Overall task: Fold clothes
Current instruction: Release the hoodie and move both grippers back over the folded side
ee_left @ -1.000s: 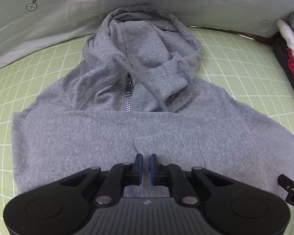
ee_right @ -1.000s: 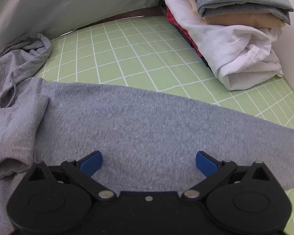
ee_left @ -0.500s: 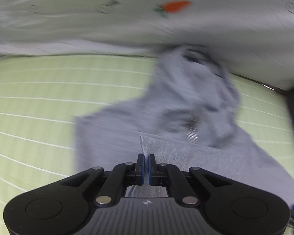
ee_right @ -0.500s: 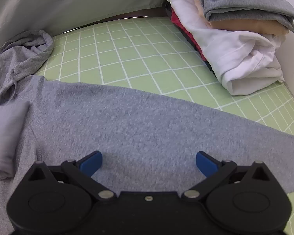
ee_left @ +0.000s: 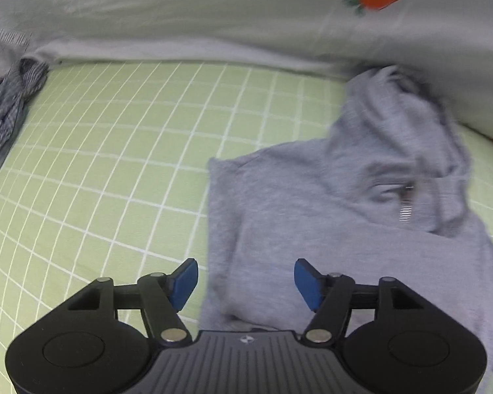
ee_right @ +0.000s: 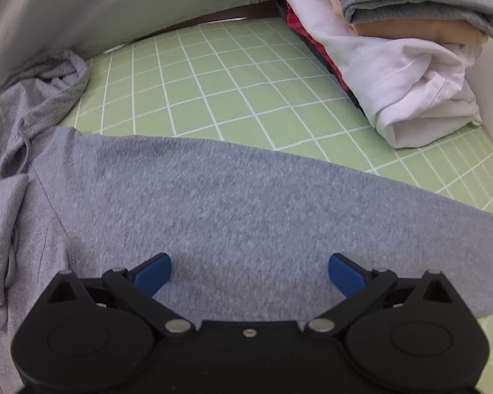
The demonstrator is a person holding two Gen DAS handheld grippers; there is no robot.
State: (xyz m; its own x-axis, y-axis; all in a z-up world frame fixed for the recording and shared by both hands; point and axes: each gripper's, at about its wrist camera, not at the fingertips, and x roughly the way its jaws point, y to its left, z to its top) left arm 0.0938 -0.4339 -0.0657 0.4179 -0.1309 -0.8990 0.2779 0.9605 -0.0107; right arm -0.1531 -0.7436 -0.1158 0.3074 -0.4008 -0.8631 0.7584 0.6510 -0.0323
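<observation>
A grey zip hoodie [ee_left: 328, 216] lies on the green grid mat [ee_left: 121, 151], hood toward the back, one sleeve folded across its chest. My left gripper [ee_left: 245, 282] hovers over the hoodie's left edge; its jaws are opening and nothing is pinched between the blue pads. In the right wrist view the other sleeve [ee_right: 246, 203] stretches flat to the right. My right gripper [ee_right: 249, 274] stands open just above that sleeve, pads apart with only the flat fabric beneath.
A stack of folded clothes [ee_right: 410, 65] sits at the back right of the mat [ee_right: 233, 75]. A striped blue garment [ee_left: 6, 108] lies crumpled at the far left. A pale printed sheet [ee_left: 246, 23] rises behind the mat.
The left gripper, shut a second ago, carried the sleeve fold across the hoodie, slid to the hoodie's left edge and now has its jaws apart. The right gripper stayed put and open.
</observation>
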